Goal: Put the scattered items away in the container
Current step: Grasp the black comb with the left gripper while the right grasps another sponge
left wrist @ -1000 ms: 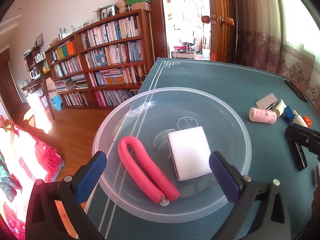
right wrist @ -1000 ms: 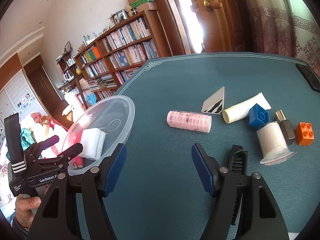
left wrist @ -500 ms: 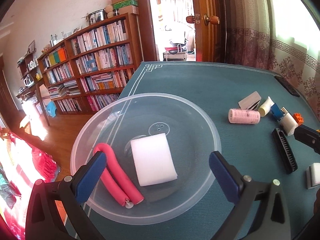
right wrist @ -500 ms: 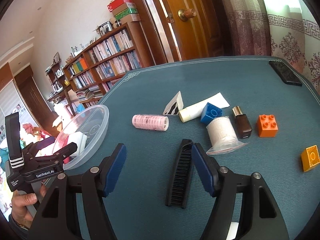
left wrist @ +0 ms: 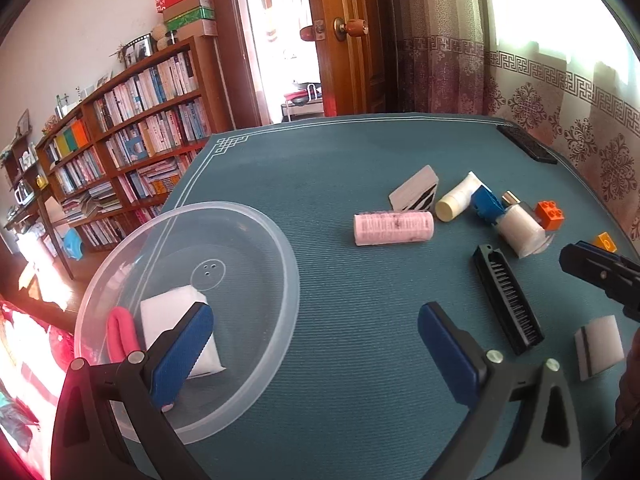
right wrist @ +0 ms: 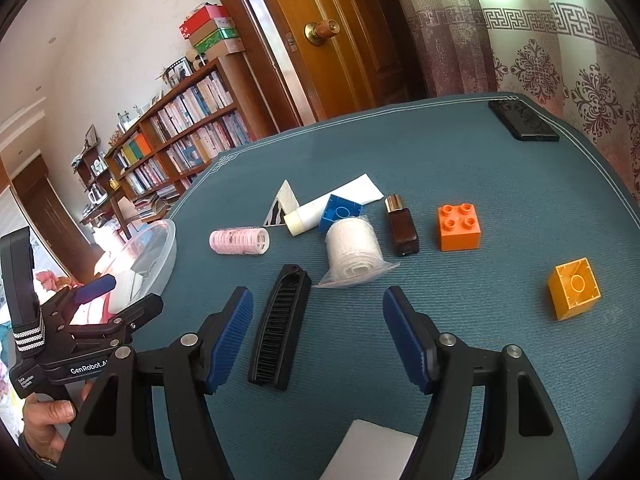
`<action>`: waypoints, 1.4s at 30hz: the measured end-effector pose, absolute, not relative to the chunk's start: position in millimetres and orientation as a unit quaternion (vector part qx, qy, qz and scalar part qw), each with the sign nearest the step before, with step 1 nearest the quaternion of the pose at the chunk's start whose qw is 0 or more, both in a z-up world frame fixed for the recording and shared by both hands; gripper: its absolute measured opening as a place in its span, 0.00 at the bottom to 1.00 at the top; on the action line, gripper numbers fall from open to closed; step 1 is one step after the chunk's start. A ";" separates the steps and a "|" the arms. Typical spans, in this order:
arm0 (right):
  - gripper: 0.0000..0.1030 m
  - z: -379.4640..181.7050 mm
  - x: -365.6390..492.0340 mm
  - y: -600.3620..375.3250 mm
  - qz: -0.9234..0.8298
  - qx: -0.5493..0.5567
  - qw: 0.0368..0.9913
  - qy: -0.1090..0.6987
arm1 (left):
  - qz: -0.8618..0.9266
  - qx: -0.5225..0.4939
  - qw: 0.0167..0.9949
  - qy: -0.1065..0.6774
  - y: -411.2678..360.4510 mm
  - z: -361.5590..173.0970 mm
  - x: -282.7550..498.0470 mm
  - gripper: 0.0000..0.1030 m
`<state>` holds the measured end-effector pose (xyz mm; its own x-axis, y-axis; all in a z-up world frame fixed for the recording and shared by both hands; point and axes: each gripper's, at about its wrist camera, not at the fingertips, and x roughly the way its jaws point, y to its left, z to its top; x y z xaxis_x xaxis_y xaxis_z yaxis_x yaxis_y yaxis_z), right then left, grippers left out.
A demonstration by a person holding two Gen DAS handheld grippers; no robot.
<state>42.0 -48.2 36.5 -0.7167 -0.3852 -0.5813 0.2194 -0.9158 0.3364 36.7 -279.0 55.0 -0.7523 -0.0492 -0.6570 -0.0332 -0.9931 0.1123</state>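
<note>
Both grippers are spread wide and empty, the right gripper (right wrist: 316, 332) low over the black comb (right wrist: 282, 326) on the counter (right wrist: 500, 184), likely its next pick, the left gripper (left wrist: 316, 344) waiting beside the clear bowl (left wrist: 280, 256).

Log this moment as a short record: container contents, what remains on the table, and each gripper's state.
container: clear plastic bowl at the table's left edge
in bowl: white sponge, pink foam curler
on table: black comb, pink roller, orange brick, yellow brick, brown bottle
left gripper: open, empty
right gripper: open, empty, comb between fingers
</note>
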 end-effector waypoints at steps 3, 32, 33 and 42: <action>0.69 35.6 49.3 -38.8 -0.920 0.340 0.163 -0.108 | -0.932 0.358 -0.016 -0.060 -259.9 52.4 35.0 1.00; 0.69 12.2 96.8 -3.4 -0.884 0.395 0.233 -0.087 | -0.907 0.411 -0.082 -0.033 -199.8 31.8 10.9 1.00; 0.69 11.8 97.7 -6.2 -0.883 0.396 0.237 -0.082 | -0.907 0.413 -0.083 -0.030 -199.4 31.2 9.8 1.00; 0.69 8.0 100.4 -15.2 -0.881 0.408 0.233 -0.058 | -0.900 0.426 -0.092 -0.019 -194.0 24.8 1.1 1.00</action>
